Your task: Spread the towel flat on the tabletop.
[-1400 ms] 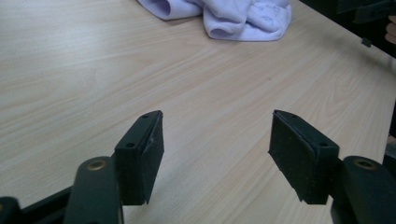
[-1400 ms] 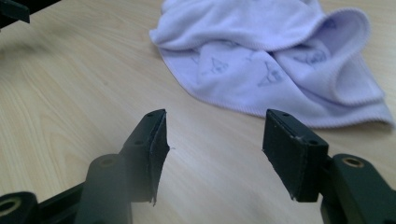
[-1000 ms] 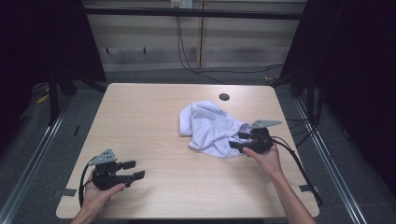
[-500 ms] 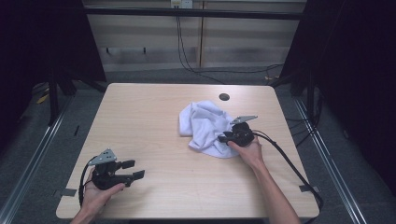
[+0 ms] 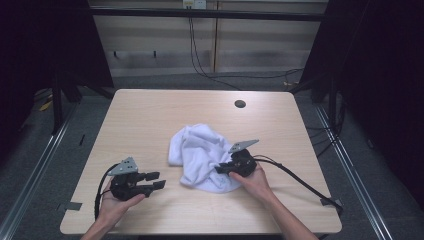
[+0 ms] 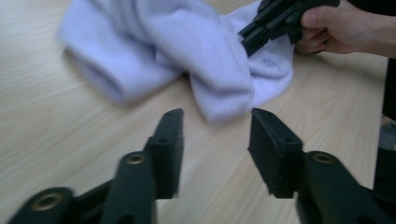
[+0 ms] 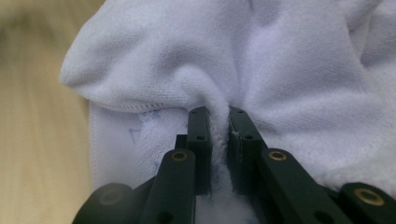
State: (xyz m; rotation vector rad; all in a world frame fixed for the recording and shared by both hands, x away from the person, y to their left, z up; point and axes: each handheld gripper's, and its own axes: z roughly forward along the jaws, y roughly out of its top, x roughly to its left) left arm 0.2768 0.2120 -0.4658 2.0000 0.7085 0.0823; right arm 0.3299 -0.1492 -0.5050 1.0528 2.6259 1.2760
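Your right gripper (image 5: pixel 224 169) has travelled from the 3 o'clock edge of the white towel (image 5: pixel 200 152) in toward its middle over the last second, and the towel has bunched and slid with it toward the near side of the bench (image 5: pixel 150 115). Its jaws are now clamped on a raised ridge of the terry cloth, which shows squeezed between them in the right gripper view (image 7: pixel 218 122). That means you have a real hold on the fabric, and I judge the next step to be lifting or drawing that pinch out to open the heap. The towel lies crumpled a little right of the bench's centre, its thick rolled part at 10 o'clock of your right gripper and a thinner hemmed flap under the jaws. Your right hand (image 5: pixel 252 181) comes in from 5 o'clock with the forearm low and the gripper pointed toward 9 o'clock, close to the surface. Your left gripper (image 5: pixel 156 181) has not shifted: it rests at the 7 o'clock corner, held in your left hand (image 5: pixel 114 206), jaws spread wide and holding nothing, aimed at the towel's near end (image 6: pixel 224 100) but apart from it. The small dark hole (image 5: pixel 240 104) at 1 o'clock is well away from the work.
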